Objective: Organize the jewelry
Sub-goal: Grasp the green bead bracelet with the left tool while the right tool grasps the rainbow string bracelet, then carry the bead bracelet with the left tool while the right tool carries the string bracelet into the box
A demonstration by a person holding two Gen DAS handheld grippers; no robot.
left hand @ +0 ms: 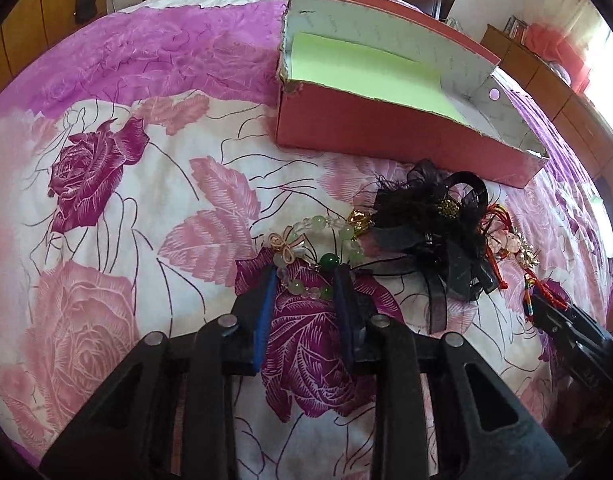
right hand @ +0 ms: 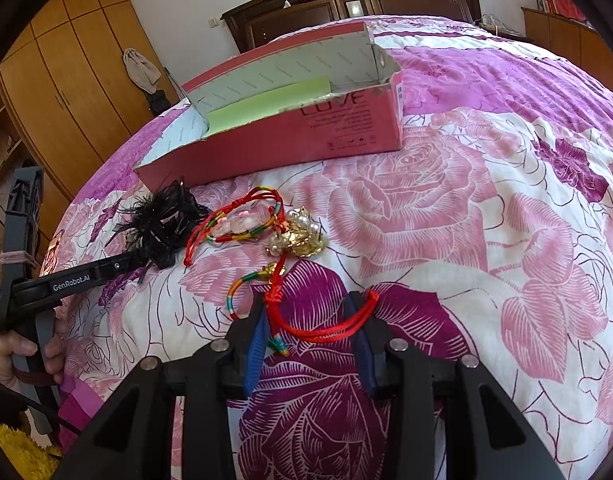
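Jewelry: one green bead bracelet between wide left fingers, one red cord bracelet between wide right fingers.

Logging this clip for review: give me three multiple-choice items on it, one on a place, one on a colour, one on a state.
1. Where does the green bead bracelet lie?
A. in the box
B. on the bedspread, at the left tongs' tips
C. on the headboard

2. What colour is the sheet inside the pink box?
A. light green
B. blue
C. black

3. How are the right tongs?
A. shut on the black feather clip
B. out of view
C. open around a red cord bracelet

Answers:
1 B, the beads sit between the left tongs.
2 A, the green sheet lines its floor.
3 C, the red cord bracelet lies between spread fingers.
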